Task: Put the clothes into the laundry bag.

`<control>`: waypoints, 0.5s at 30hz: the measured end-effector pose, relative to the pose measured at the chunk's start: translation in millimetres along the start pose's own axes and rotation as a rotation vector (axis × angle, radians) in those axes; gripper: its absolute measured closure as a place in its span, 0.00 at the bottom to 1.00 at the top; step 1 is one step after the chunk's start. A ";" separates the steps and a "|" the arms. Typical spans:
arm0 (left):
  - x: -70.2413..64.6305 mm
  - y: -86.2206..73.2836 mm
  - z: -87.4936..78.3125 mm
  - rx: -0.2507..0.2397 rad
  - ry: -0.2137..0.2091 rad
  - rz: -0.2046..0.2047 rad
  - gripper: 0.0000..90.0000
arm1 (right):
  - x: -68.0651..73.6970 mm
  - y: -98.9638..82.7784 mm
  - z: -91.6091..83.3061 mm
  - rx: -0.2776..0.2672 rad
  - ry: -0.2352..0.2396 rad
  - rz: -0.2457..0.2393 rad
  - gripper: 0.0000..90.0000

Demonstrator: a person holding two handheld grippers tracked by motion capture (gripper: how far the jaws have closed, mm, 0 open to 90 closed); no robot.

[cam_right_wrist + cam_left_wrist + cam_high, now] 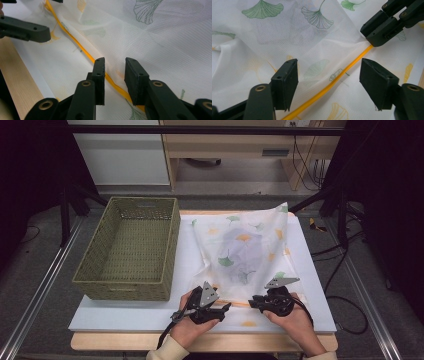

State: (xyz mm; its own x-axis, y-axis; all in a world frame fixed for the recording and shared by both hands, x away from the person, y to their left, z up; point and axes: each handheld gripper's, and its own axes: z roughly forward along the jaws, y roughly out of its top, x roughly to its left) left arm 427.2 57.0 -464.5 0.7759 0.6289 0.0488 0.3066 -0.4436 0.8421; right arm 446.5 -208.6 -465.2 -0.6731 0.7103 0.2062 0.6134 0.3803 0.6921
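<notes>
Both grippers sat at the near edge of the sheer leaf-print cloth (247, 247) on the tabletop (130, 312). The left gripper (328, 83) had its fingers wide apart over the cloth's yellow hem (337, 80), gripping nothing. The right gripper (114, 75) had its fingers slightly parted astride that hem, gripping nothing.

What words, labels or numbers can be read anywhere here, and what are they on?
None can be read. The sheer cloth carries only printed leaf shapes, no lettering. The woven basket has a small plate on its far wall, too small to read. The desk behind has a dark label, too blurred to read.
</notes>
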 end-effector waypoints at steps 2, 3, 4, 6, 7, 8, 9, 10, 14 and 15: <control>0.1 -1.0 -4.7 -0.004 0.009 -0.002 0.29 | 0.4 0.4 -0.7 -0.008 0.003 0.005 0.73; 0.5 -1.4 -7.2 -0.007 0.012 -0.006 0.28 | 0.3 0.7 -0.8 -0.013 0.004 0.003 0.71; 1.2 -1.7 -9.5 -0.009 0.014 -0.010 0.26 | 0.4 1.0 -0.8 -0.019 0.005 0.003 0.68; 2.9 -1.9 -14.4 -0.017 0.021 -0.022 0.23 | 1.0 2.0 -0.8 -0.040 0.007 0.003 0.64; 3.9 -2.1 -17.0 -0.020 0.024 -0.032 0.21 | 1.2 2.5 -1.6 -0.047 0.009 -0.003 0.61; 4.8 -2.6 -19.4 -0.028 0.026 -0.046 0.20 | 2.0 3.1 -2.1 -0.059 0.010 -0.004 0.58; 5.7 -3.2 -20.9 -0.032 0.028 -0.053 0.18 | 2.4 3.4 -2.6 -0.071 0.008 -0.014 0.55; 6.8 -4.6 -23.5 -0.034 0.029 -0.065 0.16 | 3.0 3.8 -3.1 -0.080 0.003 -0.022 0.52; 9.1 -11.4 -33.0 -0.046 0.035 -0.090 0.12 | 5.2 7.1 -5.6 -0.144 -0.015 -0.050 0.38; 9.5 -13.9 -36.8 -0.055 0.030 -0.098 0.11 | 5.8 8.0 -6.0 -0.154 -0.015 -0.055 0.35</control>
State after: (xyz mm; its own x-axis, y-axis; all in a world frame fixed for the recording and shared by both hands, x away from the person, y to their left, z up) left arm 410.1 92.6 -456.0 0.7267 0.6867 -0.0199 0.3488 -0.3438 0.8719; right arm 445.0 -205.0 -454.4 -0.6969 0.7002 0.1550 0.5044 0.3249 0.8000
